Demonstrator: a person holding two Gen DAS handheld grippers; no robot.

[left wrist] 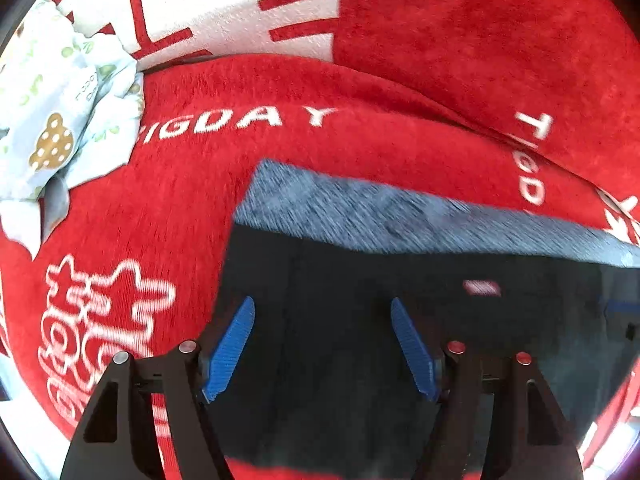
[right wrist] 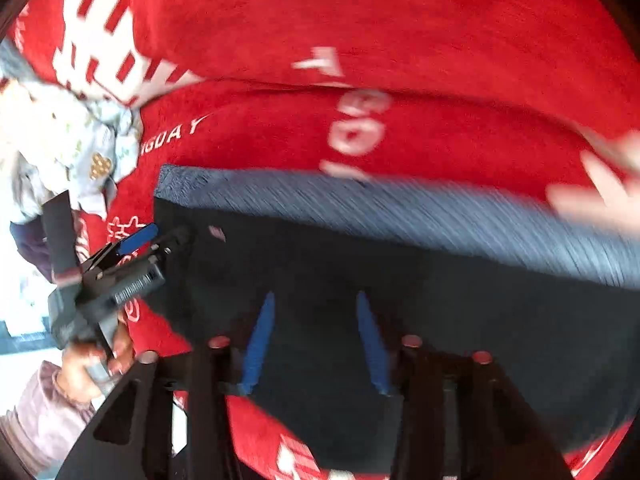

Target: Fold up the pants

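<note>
**Both grippers open over the dark pants, nothing gripped**

Left wrist view: left gripper (left wrist: 322, 346) nearest the lens, blue ribbed fingers (left wrist: 230, 350) spread wide, nothing between them. They sit above the dark pants (left wrist: 360, 340); contact with the fabric can't be confirmed. A grey band (left wrist: 400, 216) runs along the far edge of the pants, motion-blurred, with a small pinkish label (left wrist: 482, 288) just below it.

Right wrist view: right gripper (right wrist: 316, 342) also parted, gap moderately wide, fingers (right wrist: 260, 344) edge-on to the camera, empty. Same dark cloth beneath; whether they touch it is unclear. The left gripper shows at the left edge of this view, at the pants' near-left corner, held by a hand (right wrist: 94, 360) in a mauve sleeve.

Pants lie spread flat on a red blanket (left wrist: 480, 40) with white lettering and graphics, filling the lower centre of both views. A crumpled pale printed cloth (left wrist: 60, 120) sits on the blanket off to the left, apart from the pants. Right view heavily blurred on its right side.
</note>
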